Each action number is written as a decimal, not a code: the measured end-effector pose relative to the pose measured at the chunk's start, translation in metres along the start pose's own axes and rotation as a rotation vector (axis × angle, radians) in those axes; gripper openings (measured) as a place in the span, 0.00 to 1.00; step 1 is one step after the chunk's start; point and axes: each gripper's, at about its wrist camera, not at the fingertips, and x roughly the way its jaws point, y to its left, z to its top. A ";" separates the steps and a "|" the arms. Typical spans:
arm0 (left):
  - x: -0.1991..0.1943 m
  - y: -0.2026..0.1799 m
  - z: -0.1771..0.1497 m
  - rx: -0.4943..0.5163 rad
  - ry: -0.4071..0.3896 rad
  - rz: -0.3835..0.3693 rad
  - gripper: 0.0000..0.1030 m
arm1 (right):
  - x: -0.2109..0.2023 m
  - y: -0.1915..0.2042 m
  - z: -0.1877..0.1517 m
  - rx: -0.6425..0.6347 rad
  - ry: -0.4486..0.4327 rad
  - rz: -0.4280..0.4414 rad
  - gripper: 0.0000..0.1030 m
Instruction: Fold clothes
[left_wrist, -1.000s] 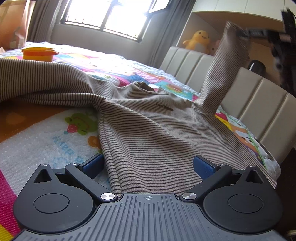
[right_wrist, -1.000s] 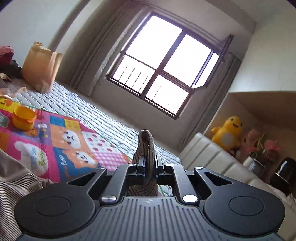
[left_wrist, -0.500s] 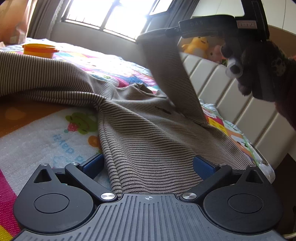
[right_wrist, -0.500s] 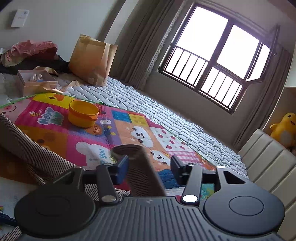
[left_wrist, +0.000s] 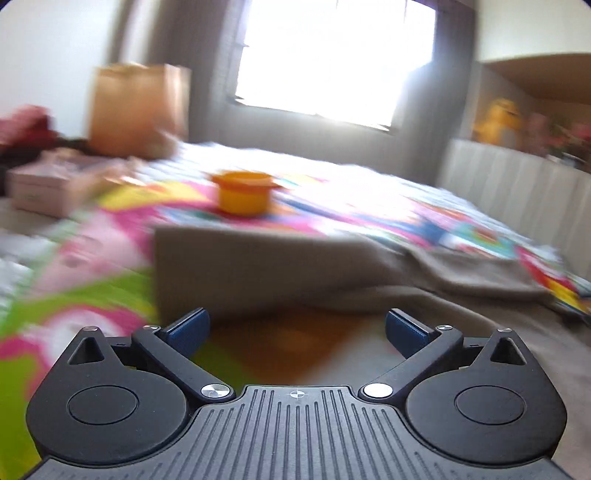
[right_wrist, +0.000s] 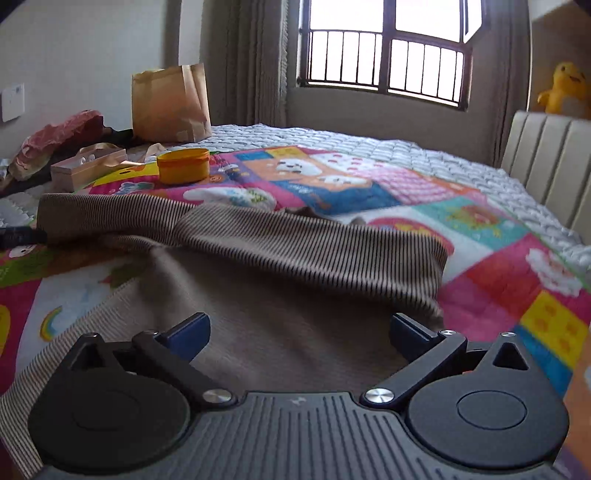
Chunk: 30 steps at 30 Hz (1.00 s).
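A striped brown shirt (right_wrist: 280, 258) lies on a colourful play mat (right_wrist: 498, 273), one sleeve folded across its body. Both the left tongs (left_wrist: 297, 328) and right tongs (right_wrist: 299, 332) are spread wide, empty, near the shirt. Beyond the shirt sits an orange bowl (right_wrist: 183, 170).

Bed with white quilted mattress (right_wrist: 388, 147), colourful cartoon-print play mat (right_wrist: 369, 184) over it; brown-striped knit top (right_wrist: 295, 251) mid-frame, round orange plastic tub (right_wrist: 183, 165) upper left, tan paper bag (right_wrist: 168, 105) behind.

The striped garment (right_wrist: 295, 251) lies on the play mat (right_wrist: 498, 266); behind it on the mat stands the cup (right_wrist: 183, 170), with the paper bag (right_wrist: 168, 105) further behind.
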 end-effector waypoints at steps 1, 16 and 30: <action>-0.001 0.009 0.003 0.019 -0.002 0.034 1.00 | 0.004 0.000 -0.010 0.019 0.015 -0.002 1.00; -0.008 0.099 0.103 0.083 -0.042 0.490 0.09 | 0.014 0.000 -0.024 0.044 0.033 -0.023 1.00; -0.024 0.137 0.010 -0.869 0.046 0.014 0.80 | 0.015 -0.009 -0.022 0.076 0.047 0.020 1.00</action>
